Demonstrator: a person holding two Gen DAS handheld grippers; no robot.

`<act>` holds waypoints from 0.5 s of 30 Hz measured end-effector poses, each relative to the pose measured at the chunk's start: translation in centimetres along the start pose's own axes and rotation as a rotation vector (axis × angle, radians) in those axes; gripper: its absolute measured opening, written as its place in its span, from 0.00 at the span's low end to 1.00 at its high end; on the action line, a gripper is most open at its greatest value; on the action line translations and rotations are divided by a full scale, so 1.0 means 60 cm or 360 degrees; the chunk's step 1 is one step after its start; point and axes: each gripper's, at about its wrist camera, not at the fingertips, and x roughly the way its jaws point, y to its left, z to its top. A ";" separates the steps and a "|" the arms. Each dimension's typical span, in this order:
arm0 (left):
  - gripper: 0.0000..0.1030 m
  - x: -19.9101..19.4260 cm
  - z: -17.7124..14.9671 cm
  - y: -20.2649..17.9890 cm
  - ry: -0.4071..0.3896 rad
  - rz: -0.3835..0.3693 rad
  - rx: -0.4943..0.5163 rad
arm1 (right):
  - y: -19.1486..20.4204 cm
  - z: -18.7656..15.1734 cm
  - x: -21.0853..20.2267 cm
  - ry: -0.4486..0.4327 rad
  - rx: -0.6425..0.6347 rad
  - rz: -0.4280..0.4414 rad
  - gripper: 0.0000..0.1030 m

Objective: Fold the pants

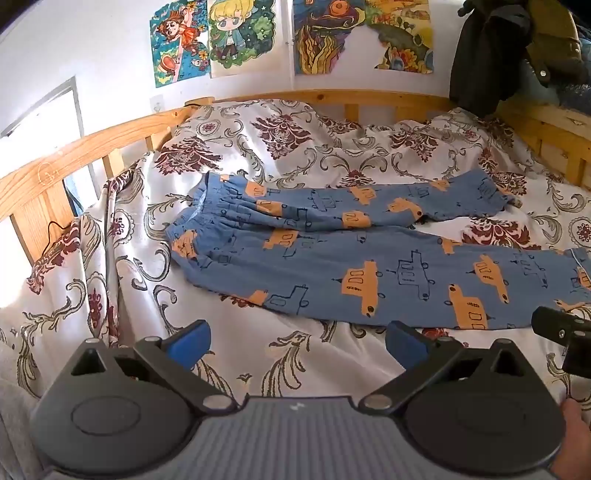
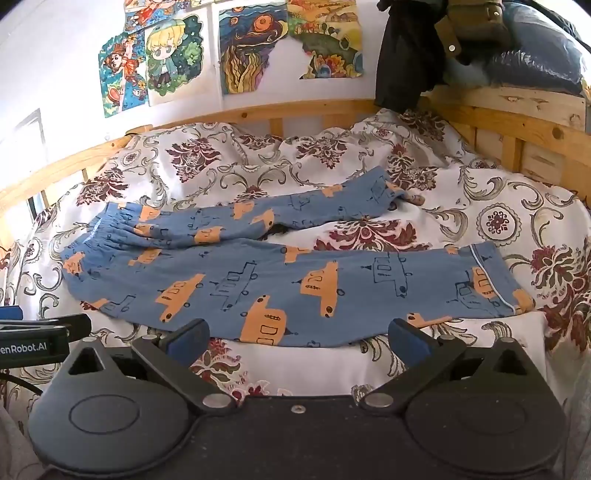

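Note:
Blue pants (image 1: 332, 258) (image 2: 280, 280) with orange and outlined vehicle prints lie spread on the bed, waistband at the left, both legs running right and parted in a narrow V. The near leg lies flat; the far leg is rumpled. My left gripper (image 1: 297, 345) is open, hovering over bare duvet just short of the near leg's lower edge. My right gripper (image 2: 297, 341) is open too, its blue fingertips (image 2: 406, 338) at the near leg's front edge, with nothing between them. The right gripper's body (image 1: 565, 332) shows at the left view's right edge, and the left one (image 2: 33, 336) at the right view's left edge.
A white duvet (image 1: 258, 155) with maroon and grey floral print covers the bed, bunched toward the back. A wooden rail (image 1: 92, 136) (image 2: 517, 122) rings the bed. Dark clothing (image 2: 406, 55) hangs at the back right corner. Posters (image 1: 236, 33) hang on the wall.

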 end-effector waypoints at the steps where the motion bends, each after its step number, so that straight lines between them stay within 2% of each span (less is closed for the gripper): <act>1: 1.00 0.000 0.000 0.000 0.0000 0.0000 0.0000 | 0.002 0.001 0.000 0.0001 0.0000 0.0000 1.00; 15: 1.00 0.001 -0.001 0.000 0.0005 0.0003 0.0003 | -0.001 0.000 0.002 0.0010 0.0005 -0.0001 0.99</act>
